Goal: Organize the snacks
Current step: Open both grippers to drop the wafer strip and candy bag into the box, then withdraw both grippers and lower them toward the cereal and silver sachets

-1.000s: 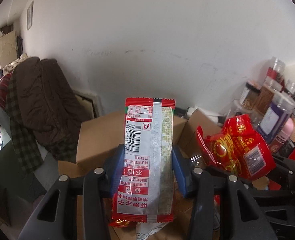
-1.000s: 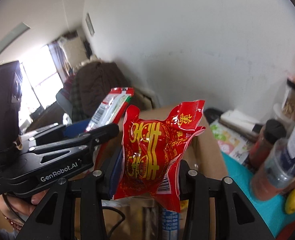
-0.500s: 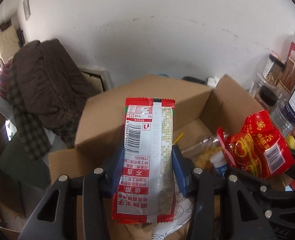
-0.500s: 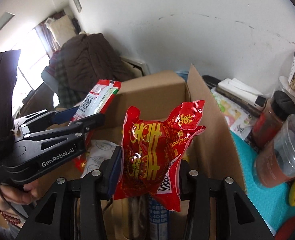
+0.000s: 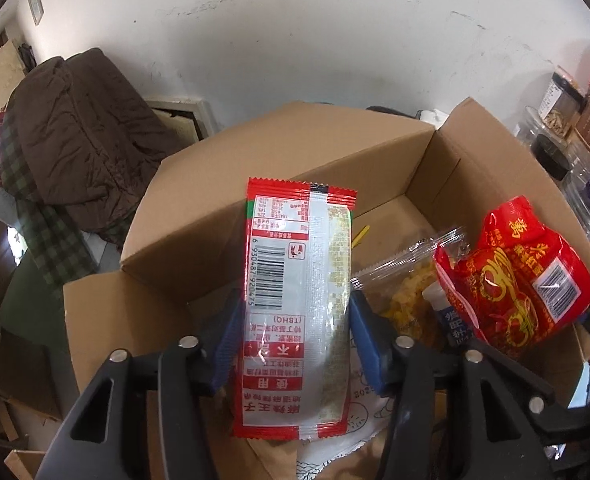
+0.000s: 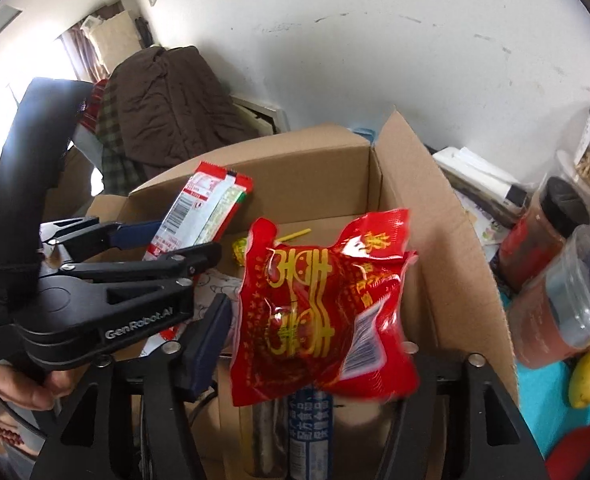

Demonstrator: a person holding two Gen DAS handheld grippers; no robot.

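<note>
Hovering over open cardboard box [image 5: 415, 168] with both tongs. Left gripper [image 5: 295, 320] released, jaws just opening, pads off the upright white-red packet [image 5: 299, 280] between them. Same for right gripper [image 6: 315, 332]: red pouch [image 6: 319, 304] loose between jaws, blurred, tilting above the box. Risks: snagging a pad; toppling over the right wall towards jars [image 6: 567, 300].

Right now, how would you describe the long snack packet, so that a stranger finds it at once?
Find the open cardboard box by the white wall. Above it the left gripper has a flat, narrow packet between its blue fingers. Unlike the puffy red bag beside it, its silver-white back shows a barcode inside red edges.
</note>
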